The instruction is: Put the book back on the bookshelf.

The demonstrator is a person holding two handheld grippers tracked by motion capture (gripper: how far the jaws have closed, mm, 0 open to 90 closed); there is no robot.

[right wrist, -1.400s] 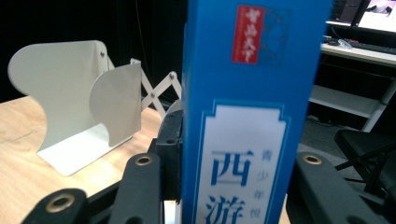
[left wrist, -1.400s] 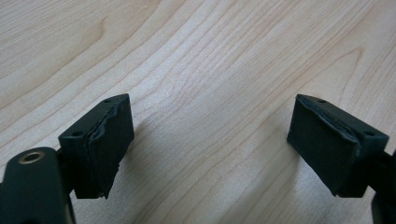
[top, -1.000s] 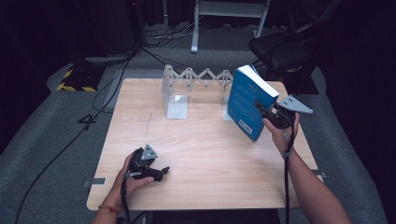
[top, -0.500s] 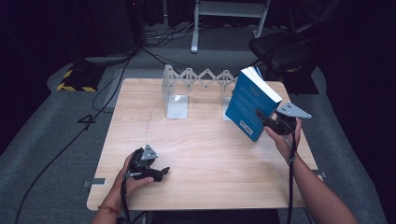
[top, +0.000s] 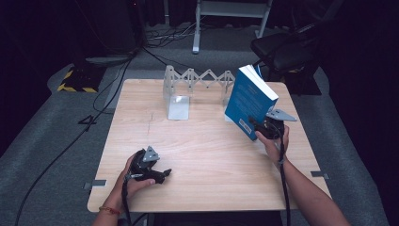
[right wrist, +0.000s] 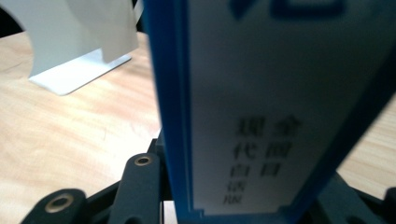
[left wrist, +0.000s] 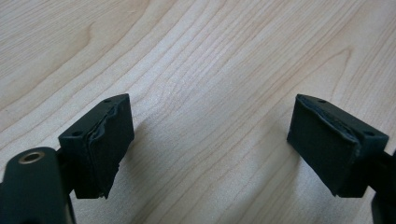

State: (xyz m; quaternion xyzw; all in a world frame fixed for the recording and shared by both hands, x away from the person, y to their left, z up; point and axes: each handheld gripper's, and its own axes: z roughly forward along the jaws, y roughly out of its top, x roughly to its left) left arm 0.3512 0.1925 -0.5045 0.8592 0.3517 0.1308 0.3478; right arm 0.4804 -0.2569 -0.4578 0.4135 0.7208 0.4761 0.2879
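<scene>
While the blue book (top: pixel 248 101) is kept tilted on the far right part of the wooden table (top: pixel 202 155), its lower corner is clamped by the right gripper (top: pixel 254 123), whose jaws have just been closing with the book between them. Seen from the right gripper view, the book's spine (right wrist: pixel 275 107) stands up between the jaws, pale with a blue border and dark printed characters, blurred at close range. From the high view, the book's upper edge is seen near the right end of the white zigzag book rack (top: pixel 200 80), which stands along the far edge of the table; whether book and rack touch cannot be told. A white bookend plate (top: pixel 178 107) is noted at the rack's left part. The left gripper (top: pixel 165 174) is rested low on the near left part of the table, well apart from the book, its jaws spread wide over bare wood with nothing between the pads (left wrist: pixel 109 140).
</scene>
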